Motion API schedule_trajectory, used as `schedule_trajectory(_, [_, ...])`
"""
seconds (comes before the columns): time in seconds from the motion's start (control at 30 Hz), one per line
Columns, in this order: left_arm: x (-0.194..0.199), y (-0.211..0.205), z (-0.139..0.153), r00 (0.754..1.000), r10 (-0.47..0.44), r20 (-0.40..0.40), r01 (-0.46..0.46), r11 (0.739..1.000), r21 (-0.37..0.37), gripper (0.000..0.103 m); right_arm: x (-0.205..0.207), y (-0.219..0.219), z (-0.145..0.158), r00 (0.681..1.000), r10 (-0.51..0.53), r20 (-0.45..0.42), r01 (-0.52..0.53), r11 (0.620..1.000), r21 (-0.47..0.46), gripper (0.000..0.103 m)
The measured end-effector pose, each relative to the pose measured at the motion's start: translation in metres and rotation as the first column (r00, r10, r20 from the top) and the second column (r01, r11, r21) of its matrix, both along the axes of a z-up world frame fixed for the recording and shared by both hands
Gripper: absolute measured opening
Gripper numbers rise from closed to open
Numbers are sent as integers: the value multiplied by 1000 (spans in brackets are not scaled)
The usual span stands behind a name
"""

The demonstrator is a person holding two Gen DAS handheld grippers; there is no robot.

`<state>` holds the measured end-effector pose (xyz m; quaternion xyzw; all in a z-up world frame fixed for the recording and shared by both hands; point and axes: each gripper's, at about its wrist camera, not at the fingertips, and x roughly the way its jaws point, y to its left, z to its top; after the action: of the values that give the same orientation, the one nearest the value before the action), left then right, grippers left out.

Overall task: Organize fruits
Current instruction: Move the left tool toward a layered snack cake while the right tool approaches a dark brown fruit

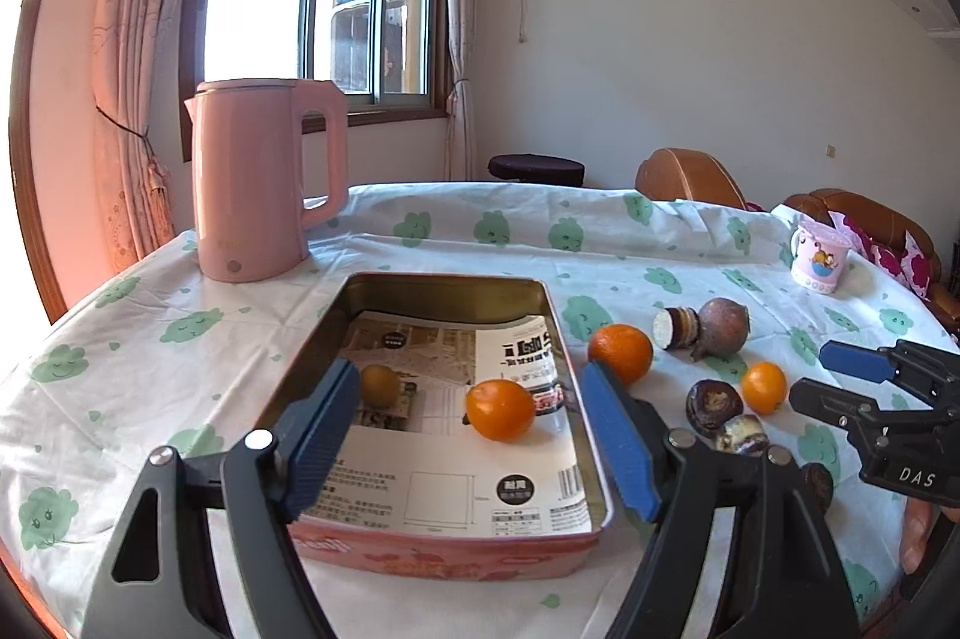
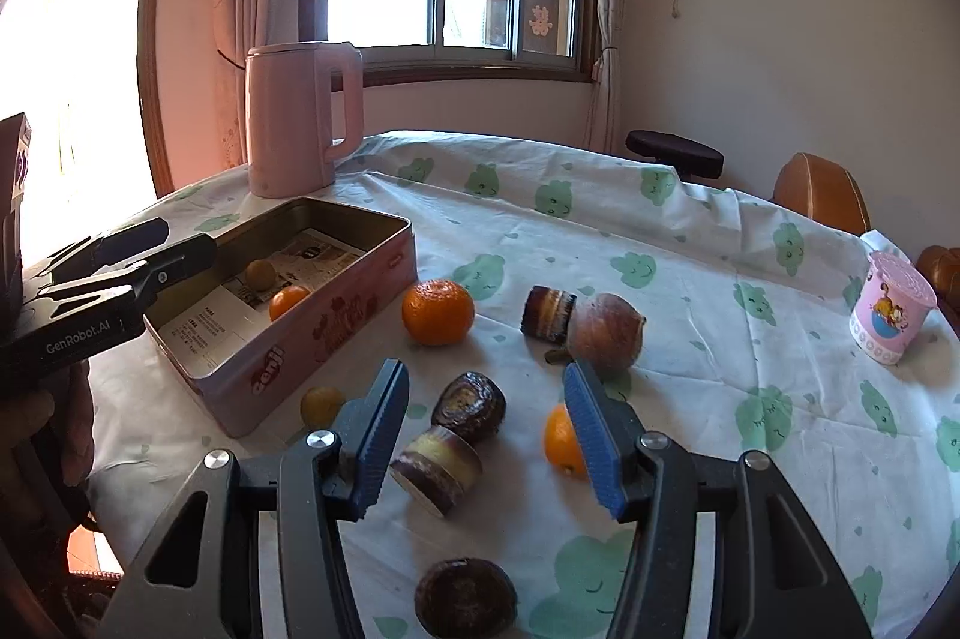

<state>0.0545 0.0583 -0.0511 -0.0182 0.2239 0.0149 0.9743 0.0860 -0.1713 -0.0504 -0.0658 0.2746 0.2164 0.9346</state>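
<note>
Two fruits are sitting in the pink tin (image 1: 444, 549): one orange (image 1: 500, 409) and one small yellowish fruit (image 1: 379, 386), on printed paper. On the counter (image 2: 690, 339) beside the tin are lying two more oranges (image 2: 437, 311) (image 2: 563, 441), one small yellow fruit (image 2: 321, 404), one brown round fruit (image 2: 605, 330), and four dark cut pieces. Left gripper (image 1: 468, 441) is hanging released over the tin, nothing between pads. Right gripper (image 2: 480, 435) is partly spread, grasping nothing, above the cut pieces. One pink kettle (image 1: 264, 177) and one pink cup (image 2: 891, 315) are standing further off.
</note>
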Motion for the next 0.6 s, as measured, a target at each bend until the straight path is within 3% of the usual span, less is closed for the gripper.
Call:
schedule_trajectory(0.3, [-9,-39,-5,997,-76,-19,77,997,28,78,-28,-16,-21,997,27,-70,-27,1000,4,56])
schedule_trajectory(0.6, [-6,-52,-8,994,-105,-41,107,994,32,78,-26,-6,-44,984,61,-164,-69,997,-39,55])
